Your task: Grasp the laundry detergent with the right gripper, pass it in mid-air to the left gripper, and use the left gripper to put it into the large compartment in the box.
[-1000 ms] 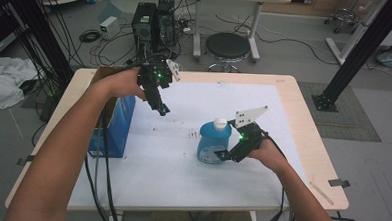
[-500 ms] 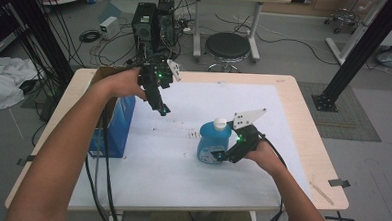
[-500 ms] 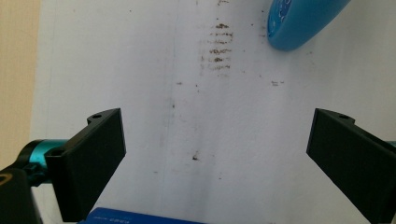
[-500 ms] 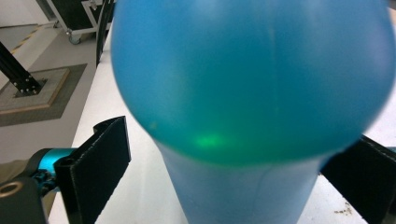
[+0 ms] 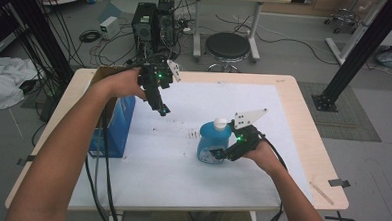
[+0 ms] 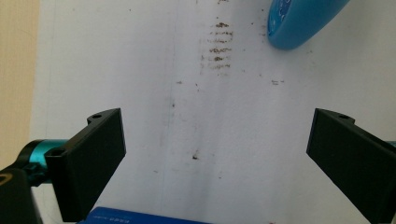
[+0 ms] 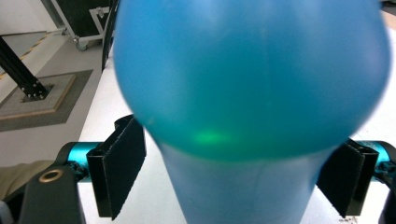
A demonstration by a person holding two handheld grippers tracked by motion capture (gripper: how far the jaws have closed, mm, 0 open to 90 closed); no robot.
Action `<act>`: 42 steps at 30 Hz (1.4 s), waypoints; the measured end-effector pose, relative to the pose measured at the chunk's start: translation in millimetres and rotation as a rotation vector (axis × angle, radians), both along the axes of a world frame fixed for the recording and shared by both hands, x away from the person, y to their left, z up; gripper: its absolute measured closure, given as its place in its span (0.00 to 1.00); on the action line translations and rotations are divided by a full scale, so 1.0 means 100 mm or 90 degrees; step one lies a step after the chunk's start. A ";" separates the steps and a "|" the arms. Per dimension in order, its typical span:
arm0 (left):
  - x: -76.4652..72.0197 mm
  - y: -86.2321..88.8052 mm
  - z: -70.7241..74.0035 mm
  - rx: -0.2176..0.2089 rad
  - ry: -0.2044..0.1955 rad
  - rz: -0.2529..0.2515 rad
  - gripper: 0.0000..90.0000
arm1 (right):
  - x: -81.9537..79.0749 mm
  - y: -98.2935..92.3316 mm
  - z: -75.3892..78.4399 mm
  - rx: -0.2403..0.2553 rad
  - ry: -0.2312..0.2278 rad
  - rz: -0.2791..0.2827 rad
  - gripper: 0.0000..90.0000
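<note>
Right gripper jaws have just been closing around blue bottle standing mid-table, not clearly clamped; smooth, slippery, squeezable plastic, best gripped low on body; left gripper open.

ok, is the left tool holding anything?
No: in the left gripper view the left tool has its jaws wide apart over the white table cover, with nothing between them.

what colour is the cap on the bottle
White, on a blue bottle; the cap shows best in the high view.
</note>
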State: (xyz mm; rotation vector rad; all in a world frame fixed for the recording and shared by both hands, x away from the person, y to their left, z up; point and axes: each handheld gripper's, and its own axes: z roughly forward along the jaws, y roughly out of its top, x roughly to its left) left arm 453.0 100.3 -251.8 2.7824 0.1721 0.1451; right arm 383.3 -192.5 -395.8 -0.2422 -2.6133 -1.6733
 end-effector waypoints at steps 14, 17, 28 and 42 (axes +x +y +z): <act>0.01 0.00 -0.02 -0.001 0.001 -0.001 0.05 | 0.02 -0.01 -0.02 0.011 -0.001 0.006 0.31; 0.01 0.00 -0.02 0.000 0.001 -0.002 0.05 | 0.03 -0.01 -0.03 0.012 0.002 0.002 0.32; 0.01 0.00 -0.02 -0.001 0.001 -0.002 0.05 | 0.03 -0.01 -0.03 0.025 -0.013 0.007 0.44; 0.00 0.01 -0.03 0.002 -0.002 0.001 0.05 | -0.02 -0.01 -0.03 0.022 -0.055 -0.008 0.48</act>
